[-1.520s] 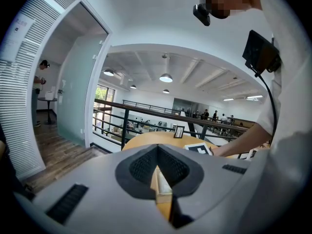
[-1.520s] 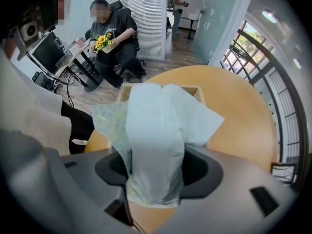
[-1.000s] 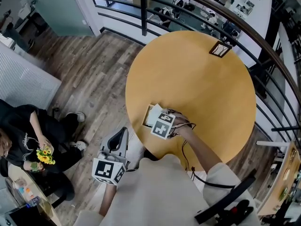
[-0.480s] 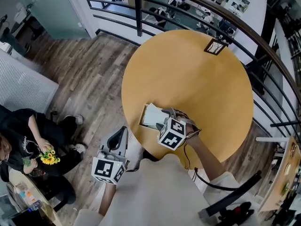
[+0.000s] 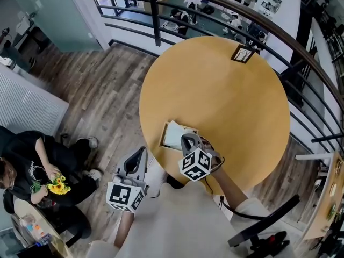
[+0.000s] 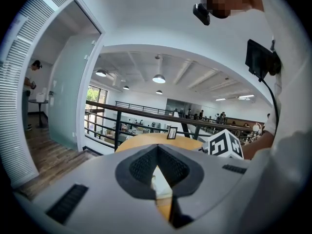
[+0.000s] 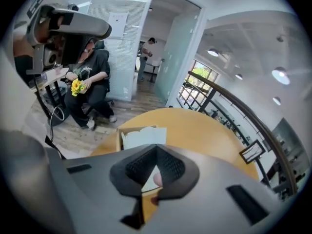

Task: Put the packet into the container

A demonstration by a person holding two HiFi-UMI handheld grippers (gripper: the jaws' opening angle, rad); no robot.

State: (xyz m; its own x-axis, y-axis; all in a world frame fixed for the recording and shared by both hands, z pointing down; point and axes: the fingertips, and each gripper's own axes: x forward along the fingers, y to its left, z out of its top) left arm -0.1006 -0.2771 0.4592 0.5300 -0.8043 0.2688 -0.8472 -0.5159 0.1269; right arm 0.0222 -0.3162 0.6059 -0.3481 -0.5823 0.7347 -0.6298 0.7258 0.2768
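Note:
A white packet (image 5: 175, 135) lies inside a small open box, the container (image 5: 163, 139), near the front edge of the round yellow table (image 5: 226, 101). My right gripper (image 5: 186, 140) hovers just above and to the right of the box, its marker cube (image 5: 195, 164) toward me. Its jaws have just been closing and now meet with nothing between them. In the right gripper view (image 7: 156, 150) the packet (image 7: 144, 136) shows beyond the tips, in the container (image 7: 118, 140). My left gripper (image 5: 137, 160) hangs off the table's edge, over the floor, jaws together and empty (image 6: 157, 149).
A small framed sign (image 5: 242, 54) stands at the table's far edge. A dark railing (image 5: 156, 15) curves behind the table. A seated person holding yellow flowers (image 5: 56, 186) is at the lower left on the wood floor. A dark chair part (image 5: 266, 224) is at the lower right.
The right gripper has risen off the container and drawn back toward me, and its jaws have gone from wide apart to together. The packet stays in the box. The left gripper has kept still.

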